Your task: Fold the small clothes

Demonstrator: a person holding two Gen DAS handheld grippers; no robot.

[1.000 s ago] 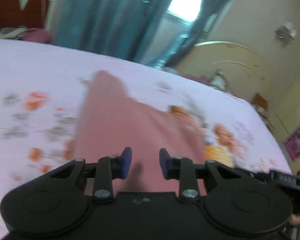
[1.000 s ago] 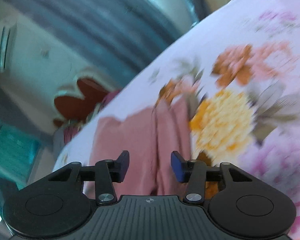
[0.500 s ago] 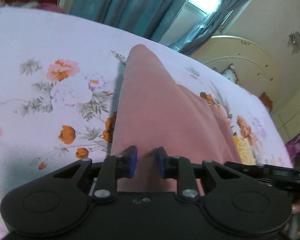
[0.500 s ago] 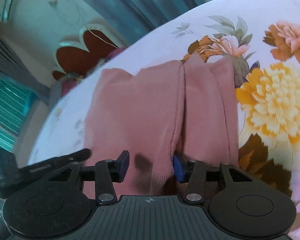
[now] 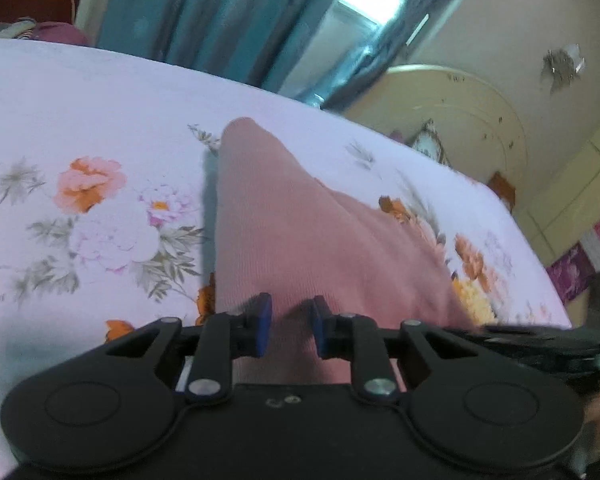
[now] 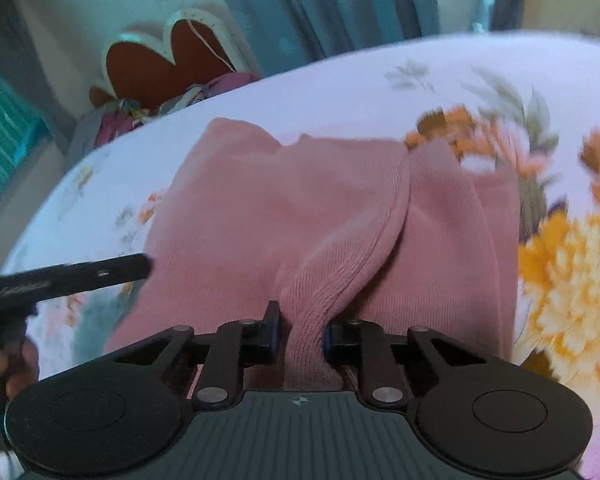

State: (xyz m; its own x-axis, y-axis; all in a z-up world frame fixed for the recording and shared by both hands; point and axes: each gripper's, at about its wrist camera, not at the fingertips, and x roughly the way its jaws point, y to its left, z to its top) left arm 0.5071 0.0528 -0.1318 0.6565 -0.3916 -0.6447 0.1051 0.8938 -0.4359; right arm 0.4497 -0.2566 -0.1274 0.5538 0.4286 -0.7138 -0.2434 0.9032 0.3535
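A pink knit garment lies on the floral bedsheet, its near edge lifted. My left gripper is shut on the garment's near edge, fabric pinched between its blue pads. In the right wrist view the same garment shows a raised ribbed fold running away from me. My right gripper is shut on that ribbed fold. The left gripper's finger shows as a black bar at the left of the right wrist view.
The bed fills both views. Teal curtains and a window stand behind it. A cream arched headboard is at the right. A red heart-shaped headboard with bundled cloth below is at the far left.
Both grippers closed from open onto the pink garment's near edge. The garment's near edge has been lifted and pulled taut toward me.
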